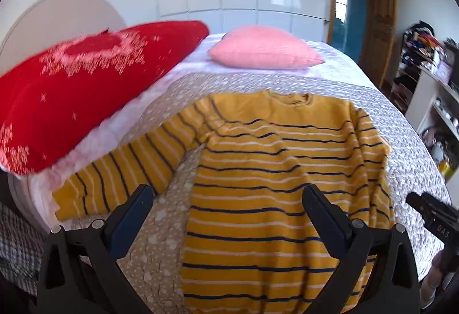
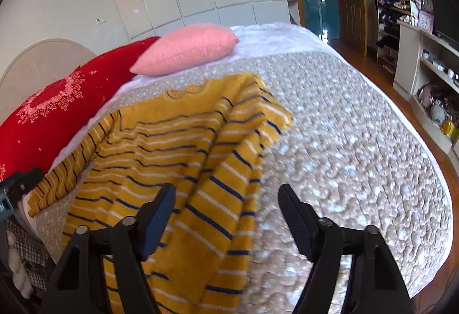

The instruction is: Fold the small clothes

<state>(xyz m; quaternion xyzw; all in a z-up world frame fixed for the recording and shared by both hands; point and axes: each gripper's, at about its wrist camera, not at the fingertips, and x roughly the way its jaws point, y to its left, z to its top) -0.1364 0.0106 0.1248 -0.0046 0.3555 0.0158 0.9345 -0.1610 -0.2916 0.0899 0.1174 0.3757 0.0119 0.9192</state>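
Note:
A small yellow sweater [image 1: 258, 170] with navy and white stripes lies flat on the bed, neck away from me. Its left sleeve [image 1: 126, 170] stretches out to the left. Its right sleeve [image 2: 229, 170] is folded in over the body. My left gripper [image 1: 226, 199] is open and empty above the sweater's lower left part. My right gripper [image 2: 226, 199] is open and empty above the folded right sleeve and its edge. The right gripper's tip also shows at the right edge of the left wrist view [image 1: 430, 213].
The bed has a beige quilted cover [image 2: 344, 156]. A red pillow [image 1: 71, 90] and a pink pillow [image 1: 264, 47] lie at the head. Shelves with clutter [image 2: 430, 70] stand to the right, past a wooden floor. A white wardrobe and a door stand behind.

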